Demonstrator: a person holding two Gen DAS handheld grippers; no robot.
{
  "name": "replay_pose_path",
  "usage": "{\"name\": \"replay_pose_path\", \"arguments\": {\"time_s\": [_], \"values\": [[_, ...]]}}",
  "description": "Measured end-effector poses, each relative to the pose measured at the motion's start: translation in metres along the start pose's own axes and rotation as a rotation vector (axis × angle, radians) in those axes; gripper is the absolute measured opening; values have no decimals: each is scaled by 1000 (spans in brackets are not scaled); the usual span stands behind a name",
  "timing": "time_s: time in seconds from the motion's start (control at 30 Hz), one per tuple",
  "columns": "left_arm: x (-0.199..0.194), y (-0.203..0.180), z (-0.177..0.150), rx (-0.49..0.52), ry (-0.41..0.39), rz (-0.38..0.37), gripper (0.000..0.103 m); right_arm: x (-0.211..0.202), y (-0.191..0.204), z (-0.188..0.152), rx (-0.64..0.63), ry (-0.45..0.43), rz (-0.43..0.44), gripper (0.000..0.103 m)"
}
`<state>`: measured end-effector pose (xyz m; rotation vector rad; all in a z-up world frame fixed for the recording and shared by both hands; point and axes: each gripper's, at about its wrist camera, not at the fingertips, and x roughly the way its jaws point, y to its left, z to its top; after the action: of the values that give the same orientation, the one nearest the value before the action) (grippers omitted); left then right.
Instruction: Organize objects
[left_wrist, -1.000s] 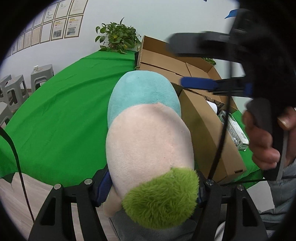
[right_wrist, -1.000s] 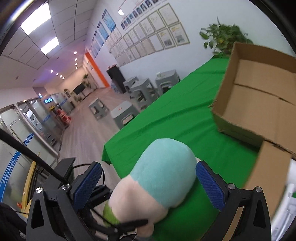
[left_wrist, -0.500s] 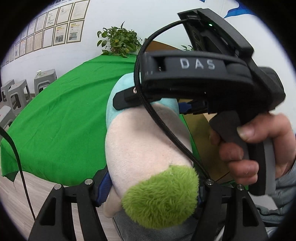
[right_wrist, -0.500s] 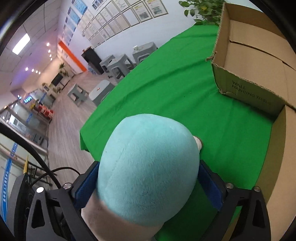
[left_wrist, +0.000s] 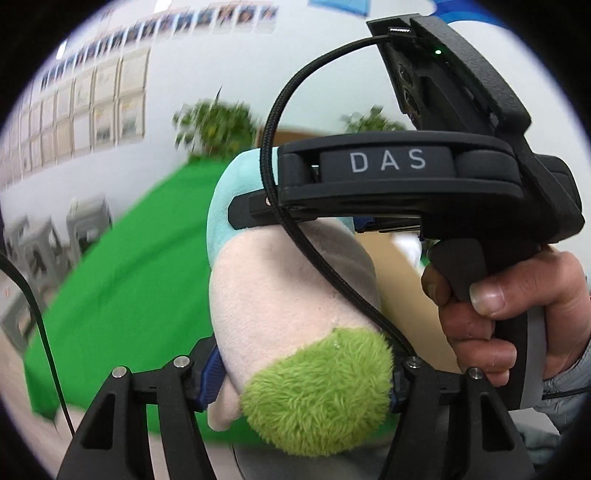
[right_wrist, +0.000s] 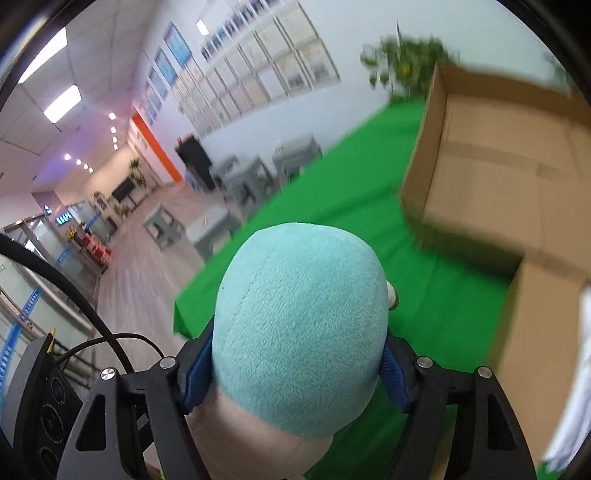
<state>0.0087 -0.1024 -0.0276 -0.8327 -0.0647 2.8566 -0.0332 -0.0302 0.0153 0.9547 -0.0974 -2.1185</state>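
Since half a second ago both cameras have tipped upward, so more wall and ceiling show and the green table (right_wrist: 436, 295) has dropped lower in the right view; the background is smeared with motion. That table is the largest thing here, its near edge running from about 8 o'clock toward the centre of the right view, with open floor and grey stools (right_wrist: 251, 181) beyond it. At 2 o'clock sits the cardboard box (right_wrist: 495, 173), its open flap edge close to the toy's far side, with bare green cloth between them. A second brown panel stands at 4 o'clock (which box it belongs to I cannot tell).

The plush toy (left_wrist: 291, 295) is held off the table by both claws. The left gripper (left_wrist: 306, 373) is clenched on its fuzzy green end, blue pads pressed into both flanks. The right gripper (right_wrist: 295, 369) is clamped on the teal end (right_wrist: 299, 321), pads squeezing at 9 and 3 o'clock. In the left view the right tool's black body crosses over the toy at 1 o'clock, with the person's hand (left_wrist: 506, 325) wrapped round its handle.
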Motion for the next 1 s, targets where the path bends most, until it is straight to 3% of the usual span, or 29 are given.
{"name": "replay_pose_path", "arguments": {"time_s": [0.23,0.37,0.5,0.67,0.83,1.0], "values": [[-12,-40,101,163,-266,-41,65,-122,12,86,-177,-305,-118,71],[-6,-53,140,187,-346,-67,65,-164,11,119,-220,-376,-161,70],[12,-53,167,184,-358,-79,65,-184,-2,145,-231,-386,-173,70],[40,-38,178,156,-298,-62,65,-162,-39,183,-213,-342,-125,70],[77,-19,177,130,-207,-52,65,-88,-105,215,-151,-270,-77,70],[126,5,167,82,-97,-53,65,-20,-162,222,-87,-194,-53,70]]}}
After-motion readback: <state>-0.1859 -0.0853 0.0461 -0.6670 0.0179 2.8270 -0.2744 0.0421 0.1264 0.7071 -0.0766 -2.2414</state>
